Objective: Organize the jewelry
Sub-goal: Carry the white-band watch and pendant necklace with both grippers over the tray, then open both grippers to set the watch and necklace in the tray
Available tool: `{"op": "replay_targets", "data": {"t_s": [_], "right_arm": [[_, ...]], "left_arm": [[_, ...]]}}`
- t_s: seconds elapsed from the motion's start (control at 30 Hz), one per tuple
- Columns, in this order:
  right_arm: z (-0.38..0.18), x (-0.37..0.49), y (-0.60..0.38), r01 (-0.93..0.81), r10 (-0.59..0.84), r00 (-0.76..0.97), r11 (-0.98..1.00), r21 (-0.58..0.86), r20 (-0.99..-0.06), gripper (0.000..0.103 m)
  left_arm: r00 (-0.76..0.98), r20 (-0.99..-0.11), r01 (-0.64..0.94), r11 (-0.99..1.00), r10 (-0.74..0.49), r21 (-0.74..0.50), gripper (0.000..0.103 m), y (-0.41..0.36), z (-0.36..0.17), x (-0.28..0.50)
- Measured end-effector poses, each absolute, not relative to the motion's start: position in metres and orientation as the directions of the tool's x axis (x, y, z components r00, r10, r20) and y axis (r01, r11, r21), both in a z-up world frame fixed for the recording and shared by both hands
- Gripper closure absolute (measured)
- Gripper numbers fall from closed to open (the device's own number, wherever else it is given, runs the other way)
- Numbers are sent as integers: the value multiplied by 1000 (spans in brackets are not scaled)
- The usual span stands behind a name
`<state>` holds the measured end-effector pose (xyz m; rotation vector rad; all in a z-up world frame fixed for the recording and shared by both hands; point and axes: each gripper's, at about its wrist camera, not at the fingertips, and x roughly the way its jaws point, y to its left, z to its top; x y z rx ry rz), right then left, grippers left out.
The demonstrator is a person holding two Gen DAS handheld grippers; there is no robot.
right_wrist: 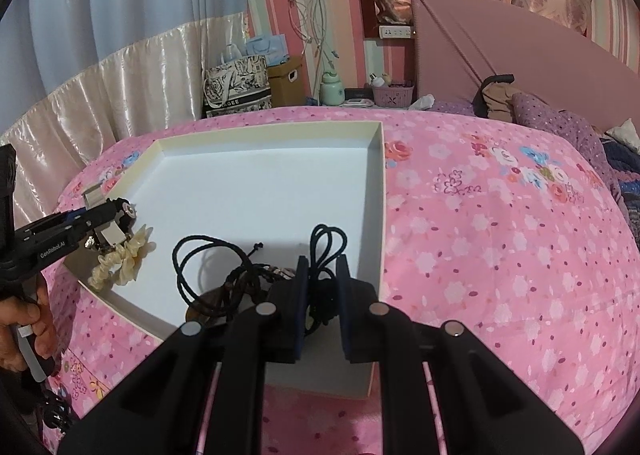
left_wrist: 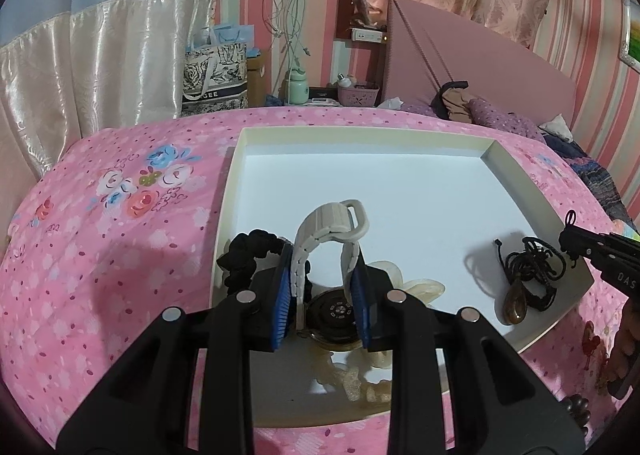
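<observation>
A white shallow box (left_wrist: 360, 135) (right_wrist: 376, 159) lies on the pink bed. My left gripper (left_wrist: 322, 275) is shut on a watch with a white strap (left_wrist: 320, 227) and a dark round case (left_wrist: 332, 315), held over the box's near left corner. A black scrunchie (left_wrist: 244, 255) and a cream scrunchie (left_wrist: 420, 289) (right_wrist: 120, 263) lie beside it. My right gripper (right_wrist: 322, 275) is open around a black cord necklace (right_wrist: 216, 275) with a brown pendant (left_wrist: 516, 303); its loop (right_wrist: 324, 243) stands between the fingers.
The pink floral bedspread (left_wrist: 100, 255) (right_wrist: 500, 255) surrounds the box. A pink headboard (left_wrist: 460, 63), purple pillows (right_wrist: 560, 123) and clothes are at the back right. A nightstand with a green bottle (left_wrist: 298, 89) and a bag (left_wrist: 216, 75) stand behind the bed.
</observation>
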<state>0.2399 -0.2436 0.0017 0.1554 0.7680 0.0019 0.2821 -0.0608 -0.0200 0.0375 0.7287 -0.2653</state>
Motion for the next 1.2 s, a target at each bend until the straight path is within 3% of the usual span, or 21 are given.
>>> {"op": "replay_targets", "data": {"t_s": [0.4, 0.6, 0.63, 0.67, 0.73, 0.8, 0.83, 0.93, 1.2], "right_arm": [[3, 239, -243, 54, 61, 724, 988, 144, -688, 90], [2, 240, -244, 67, 56, 721, 986, 150, -690, 86], [1, 240, -244, 60, 65, 721, 986, 156, -690, 78], [1, 240, -243, 56, 69, 721, 986, 157, -690, 62], [2, 239, -241, 58, 62, 729, 987, 152, -682, 48], [4, 238, -239, 57, 61, 733, 987, 151, -677, 46], [5, 238, -239, 62, 54, 736, 987, 148, -674, 40], [7, 237, -242, 71, 56, 745, 984, 162, -665, 38], [12, 232, -246, 83, 56, 766, 979, 184, -641, 33]], "left_arm": [[720, -660, 232, 971, -214, -61, 75, -56, -25, 281], [726, -659, 214, 975, -199, -58, 62, -53, -29, 282], [729, -657, 208, 977, -192, -55, 58, -53, -29, 282], [732, -655, 204, 977, -190, -56, 54, -52, -29, 282], [735, -651, 198, 978, -190, -63, 49, -50, -29, 282], [736, -649, 198, 978, -194, -68, 36, -49, -29, 281], [732, -649, 208, 975, -207, -77, 28, -49, -30, 281], [738, -642, 216, 974, -208, -67, 19, -53, -29, 278], [762, -591, 235, 963, -265, -130, 12, -48, -16, 271]]}}
